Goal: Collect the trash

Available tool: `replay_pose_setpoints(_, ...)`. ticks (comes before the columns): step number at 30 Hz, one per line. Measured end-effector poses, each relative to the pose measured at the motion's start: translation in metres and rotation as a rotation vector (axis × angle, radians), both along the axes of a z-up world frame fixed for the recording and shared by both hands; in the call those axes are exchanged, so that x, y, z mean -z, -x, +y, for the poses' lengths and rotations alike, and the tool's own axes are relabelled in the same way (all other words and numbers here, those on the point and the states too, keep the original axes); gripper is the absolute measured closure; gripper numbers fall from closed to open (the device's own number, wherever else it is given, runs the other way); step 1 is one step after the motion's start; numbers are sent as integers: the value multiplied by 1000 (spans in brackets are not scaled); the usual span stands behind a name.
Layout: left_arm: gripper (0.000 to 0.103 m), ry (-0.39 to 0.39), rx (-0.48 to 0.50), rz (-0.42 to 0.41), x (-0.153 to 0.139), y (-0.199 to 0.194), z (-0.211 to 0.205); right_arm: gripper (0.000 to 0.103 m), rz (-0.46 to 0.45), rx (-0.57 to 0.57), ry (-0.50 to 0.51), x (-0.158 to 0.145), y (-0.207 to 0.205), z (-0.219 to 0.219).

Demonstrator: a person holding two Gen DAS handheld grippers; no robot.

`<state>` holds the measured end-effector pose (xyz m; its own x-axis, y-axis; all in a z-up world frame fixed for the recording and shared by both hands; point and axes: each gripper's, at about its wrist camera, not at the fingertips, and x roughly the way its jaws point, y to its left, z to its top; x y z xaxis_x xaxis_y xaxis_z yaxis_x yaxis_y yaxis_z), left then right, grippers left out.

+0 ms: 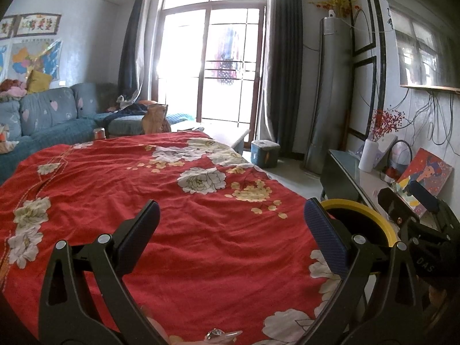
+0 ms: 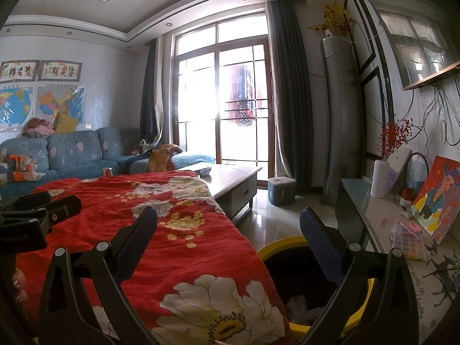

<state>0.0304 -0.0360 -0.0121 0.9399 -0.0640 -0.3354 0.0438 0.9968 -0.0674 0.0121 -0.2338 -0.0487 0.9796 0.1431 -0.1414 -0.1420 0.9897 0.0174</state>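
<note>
Red floral cloth (image 1: 178,201) covers the table; blue sofa (image 1: 57,115) behind it, a can (image 1: 99,133) at the far edge, white vase (image 2: 381,178) and painting (image 2: 437,198) on the right-hand console. Yellow-rimmed trash bin (image 2: 287,247) stands on the floor just beside the table's right edge, something pale inside, probably crumpled trash, too dim to confirm. Left gripper (image 1: 231,227) hovers over the cloth, fingers apart, nothing between. Right gripper (image 2: 228,238) hangs above the table edge and bin, fingers spread wide, holding nothing.
</note>
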Motion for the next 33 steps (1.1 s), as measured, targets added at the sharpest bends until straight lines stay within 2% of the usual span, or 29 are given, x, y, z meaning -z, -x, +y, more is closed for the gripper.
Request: replay_pose_setpoints(33,11,6,2,8,-1,-2,3,6,4,-1,-5,3,-2,0)
